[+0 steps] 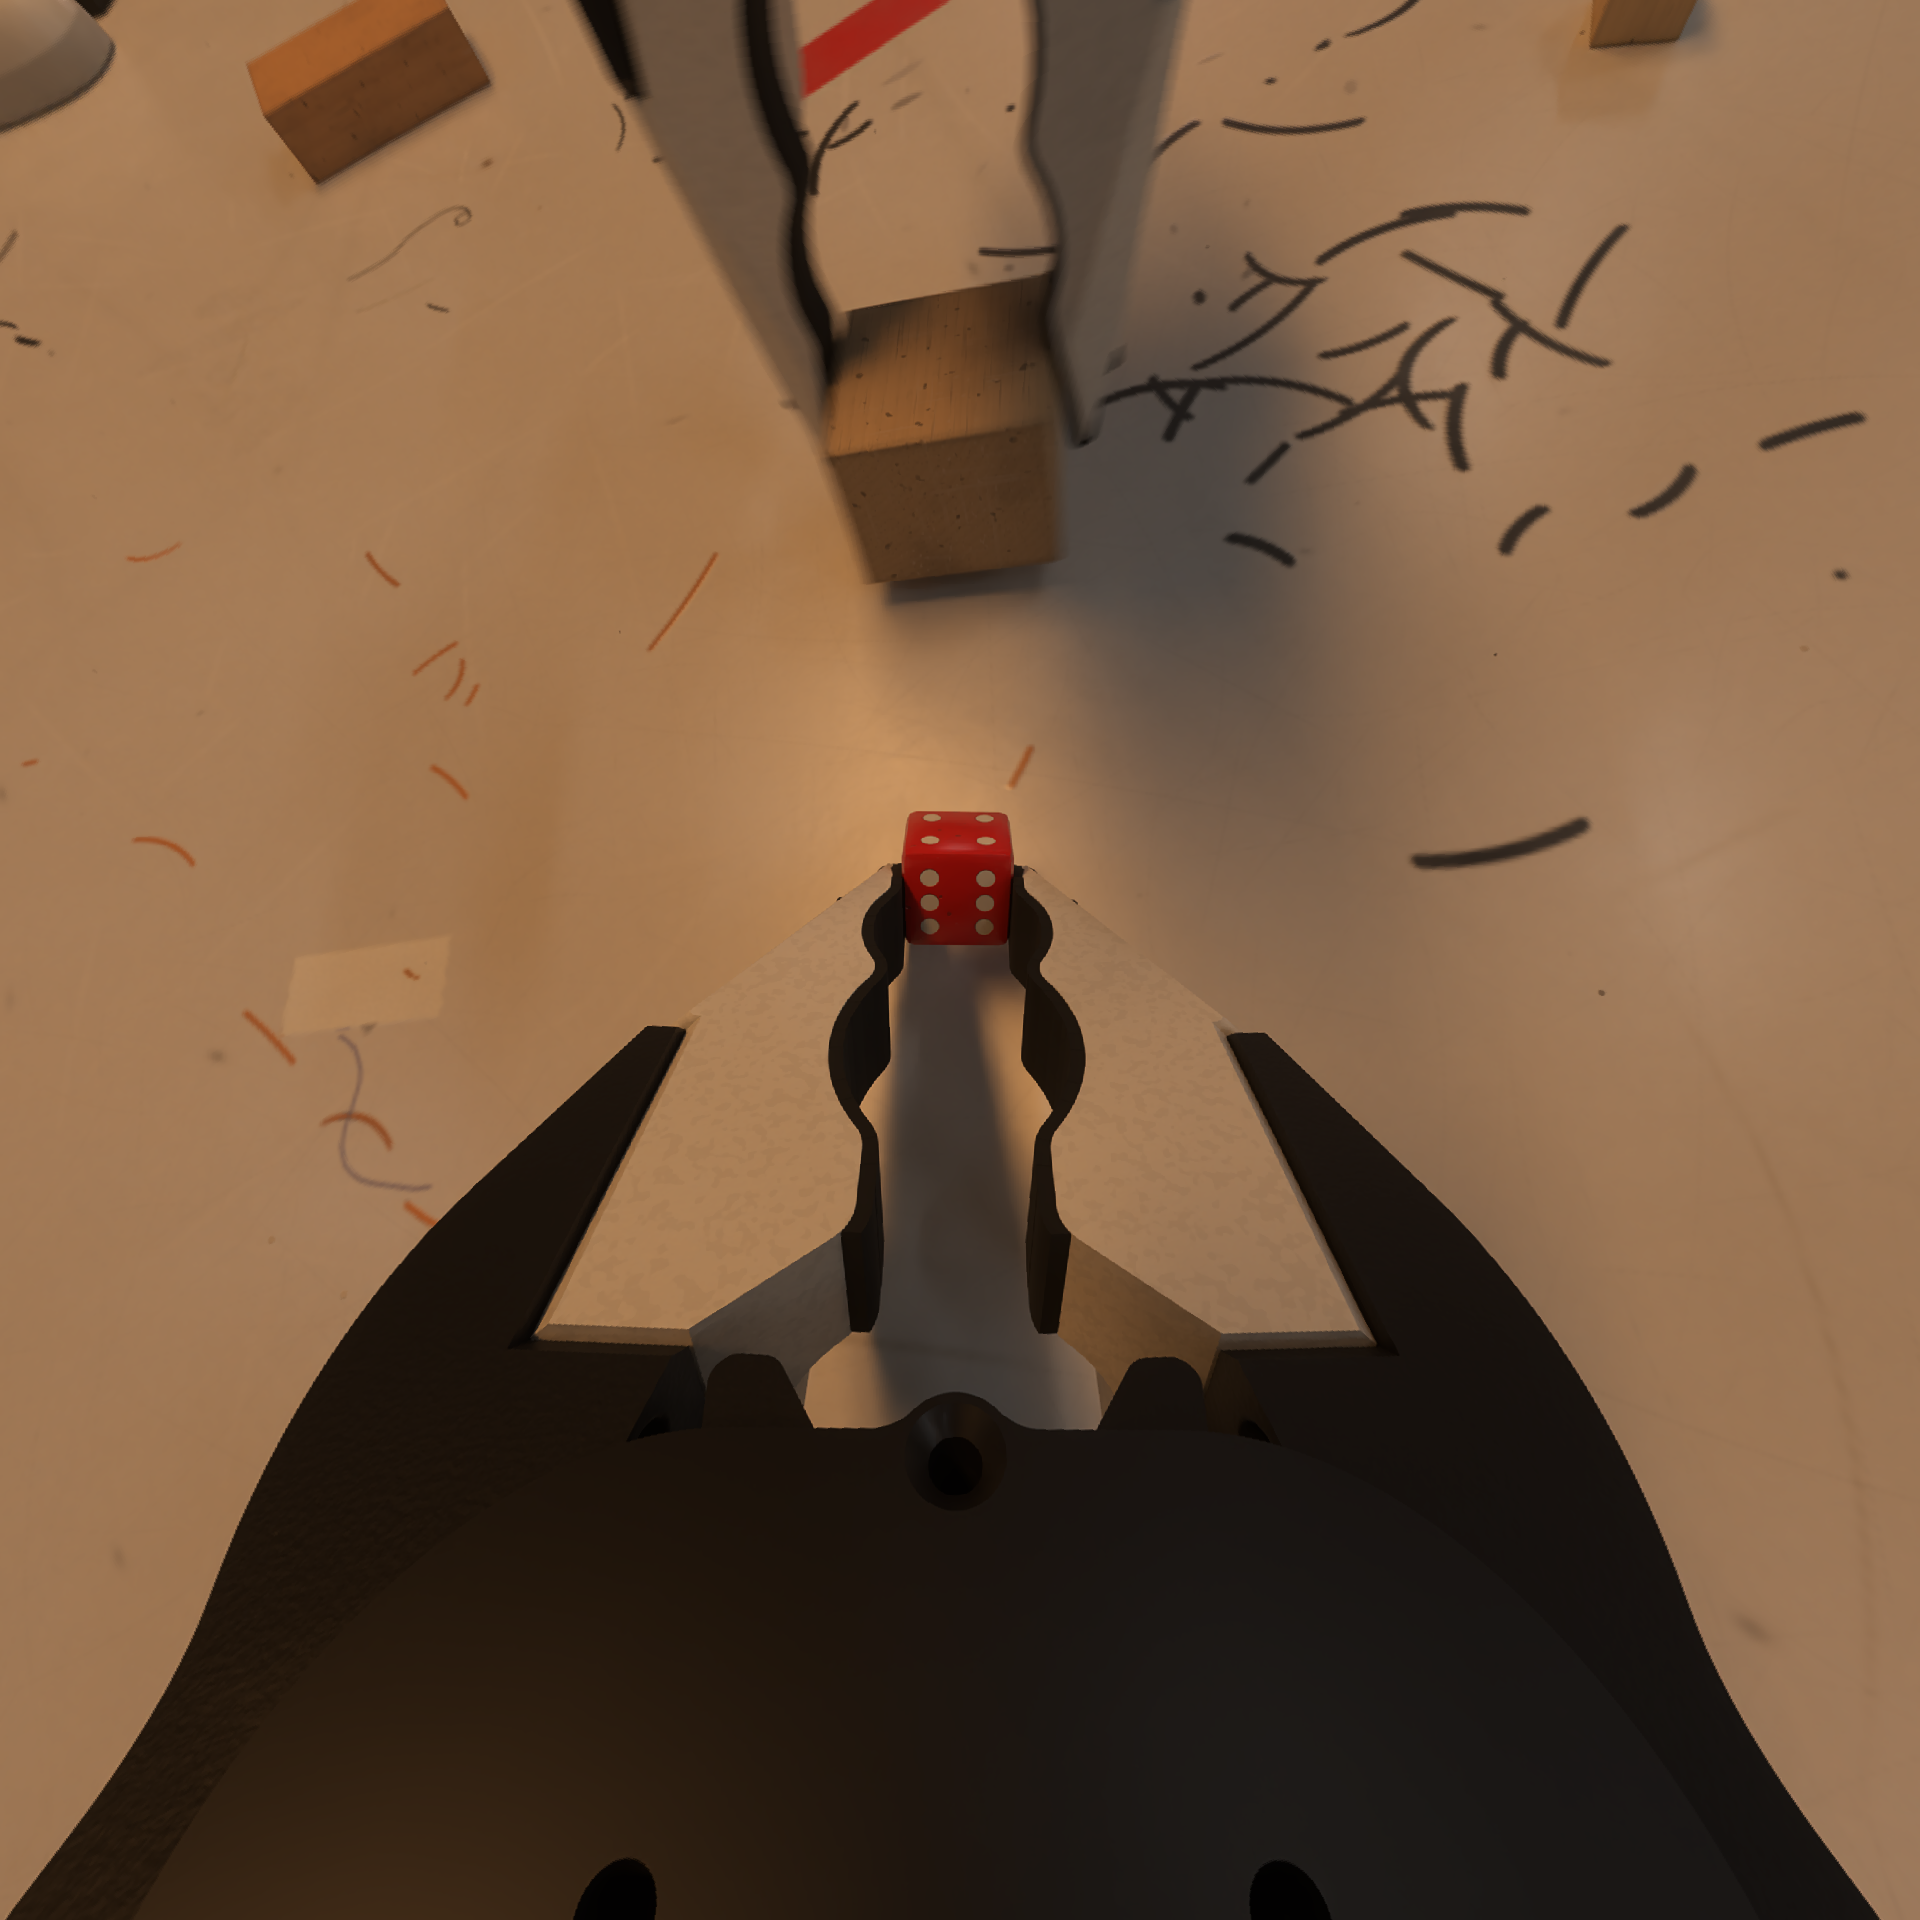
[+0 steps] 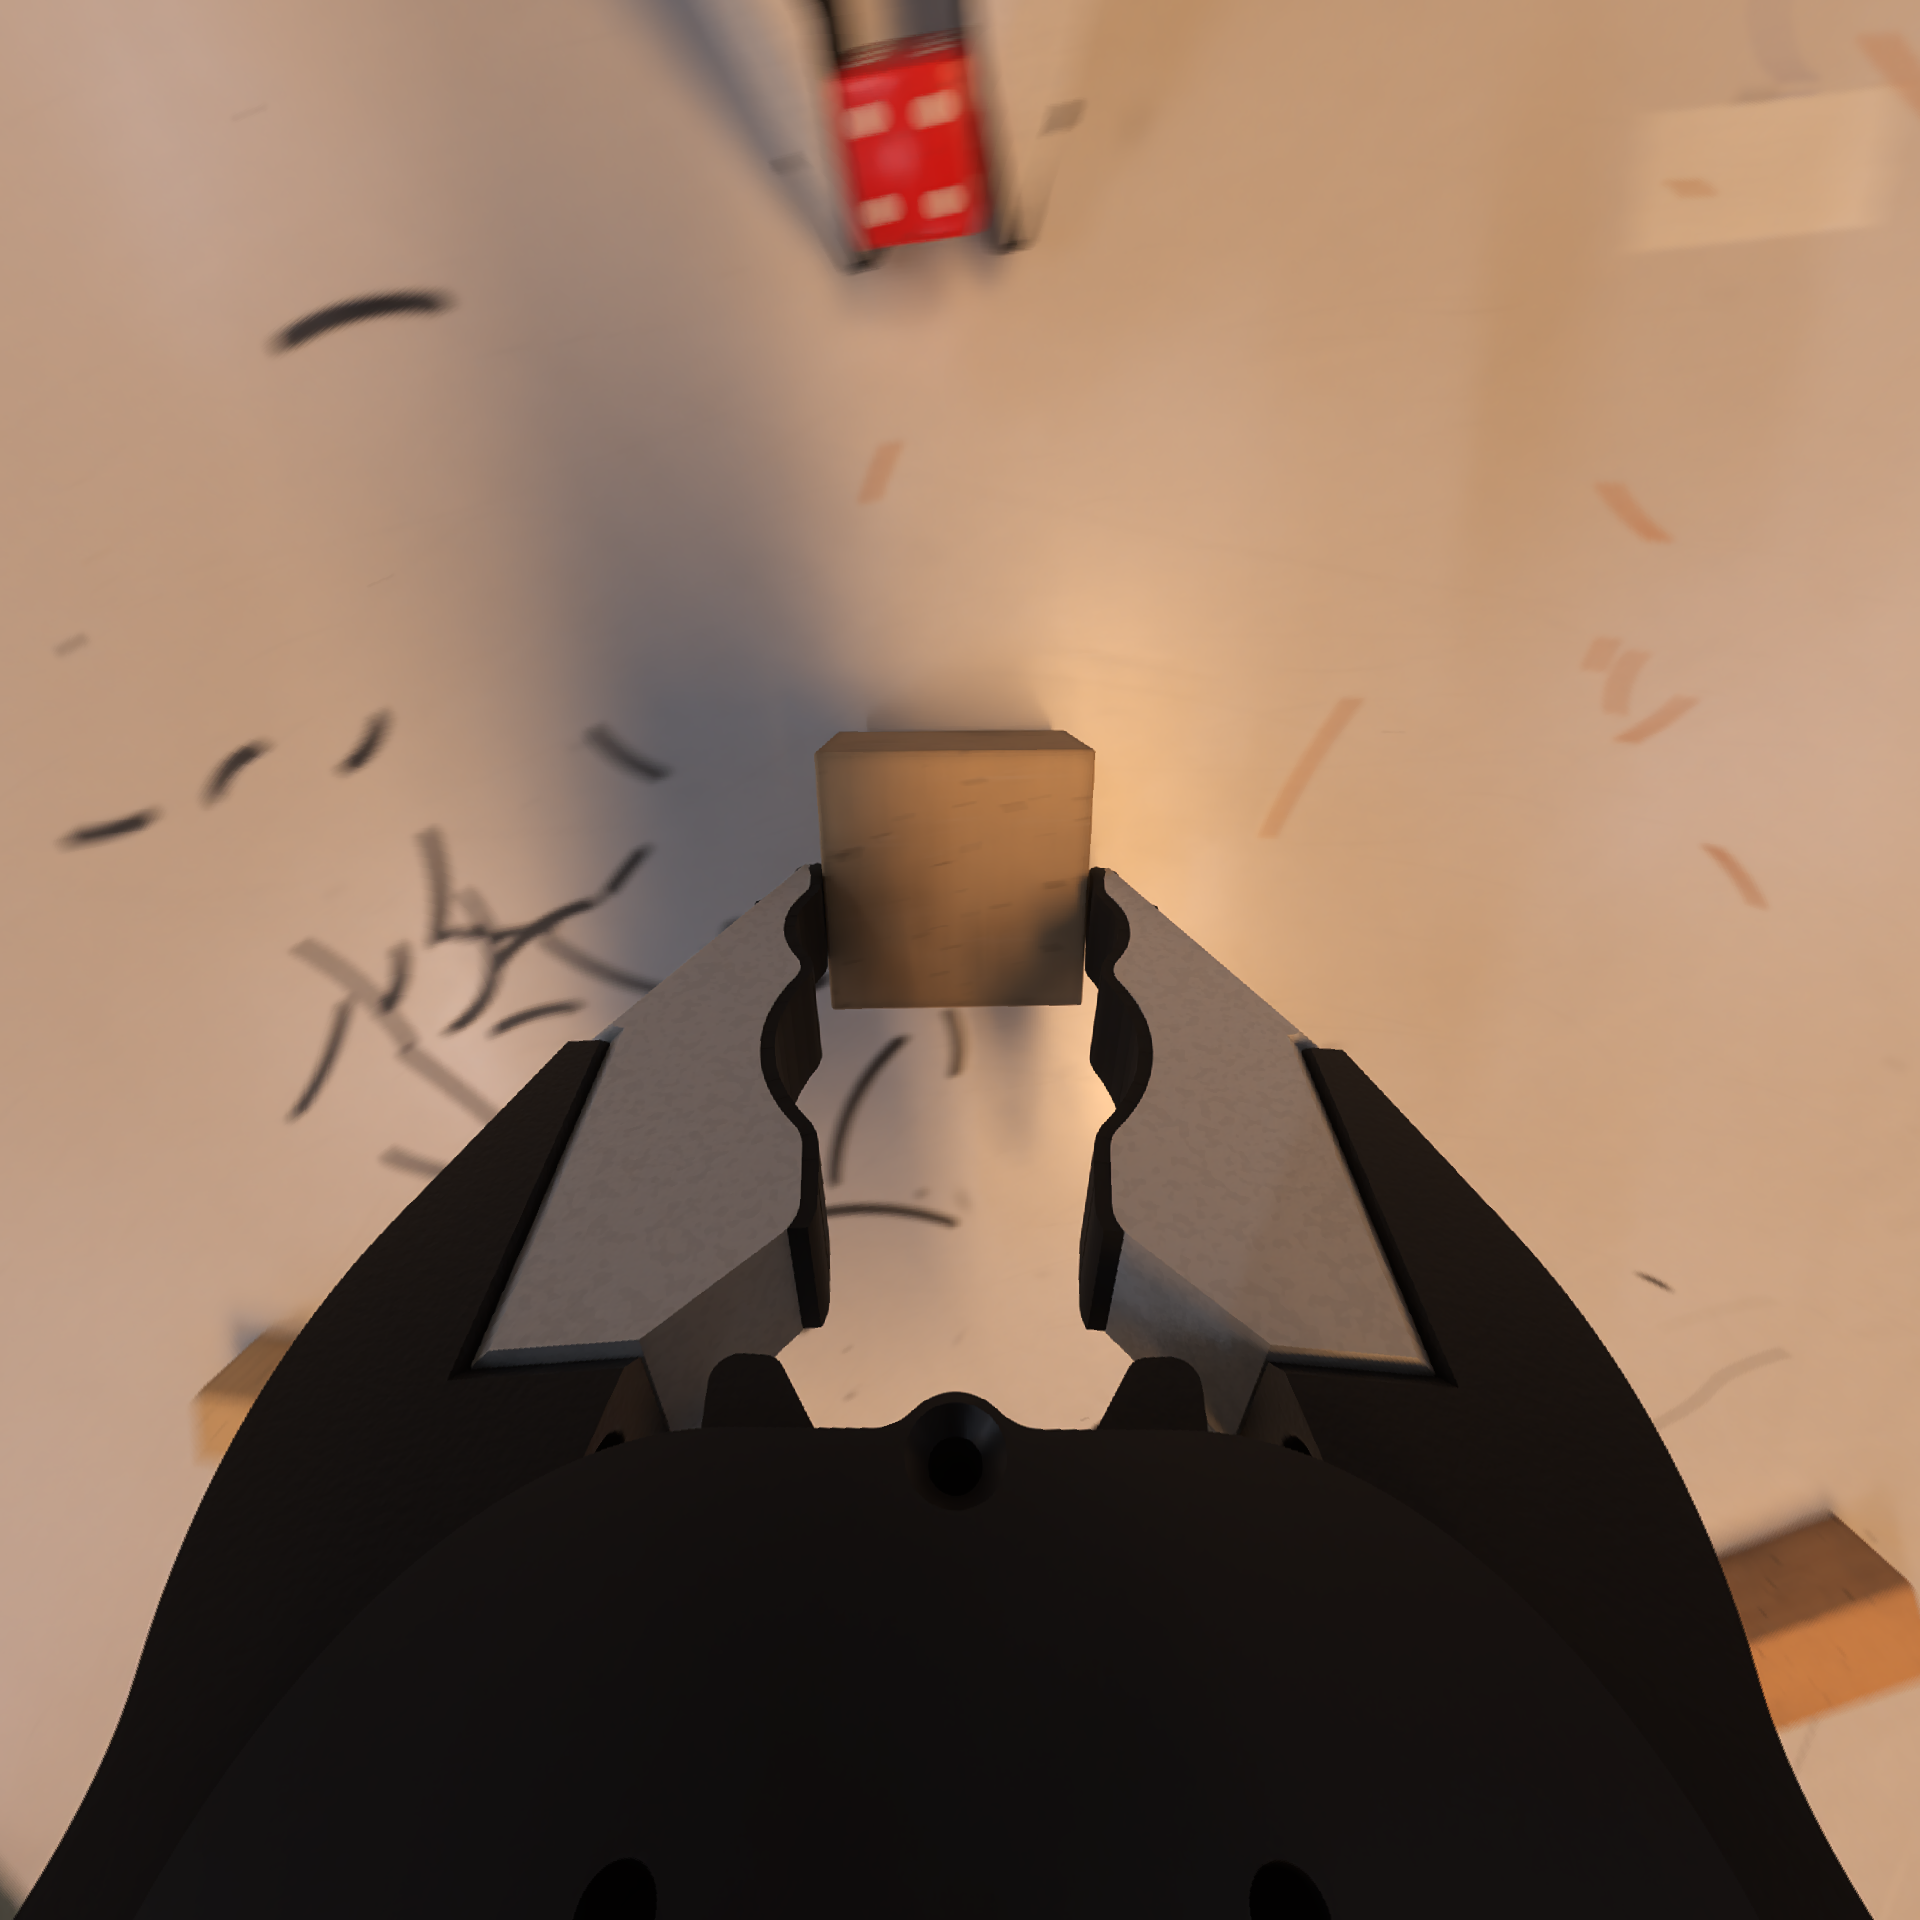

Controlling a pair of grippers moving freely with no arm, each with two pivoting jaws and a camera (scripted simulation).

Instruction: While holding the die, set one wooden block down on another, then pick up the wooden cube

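Observation:
My left gripper (image 1: 956,883) is shut on a small red die (image 1: 956,878) with white pips, held above the table. My right gripper (image 2: 954,883) is shut on a wooden block (image 2: 954,868), held clear of the table. In the left wrist view the right gripper (image 1: 940,416) comes in from the top with that block (image 1: 945,457) between its fingers. In the right wrist view the left gripper (image 2: 914,239) shows blurred at the top with the red die (image 2: 909,156). Another wooden block (image 1: 364,83) lies at the upper left of the left wrist view.
The pale table top (image 1: 1455,1039) bears black and orange scribble marks. A wooden piece (image 1: 1636,21) sits at the top right edge. More wooden pieces show at the lower right (image 2: 1829,1621) and lower left (image 2: 229,1392) of the right wrist view. A grey rounded object (image 1: 42,62) sits at the top left corner.

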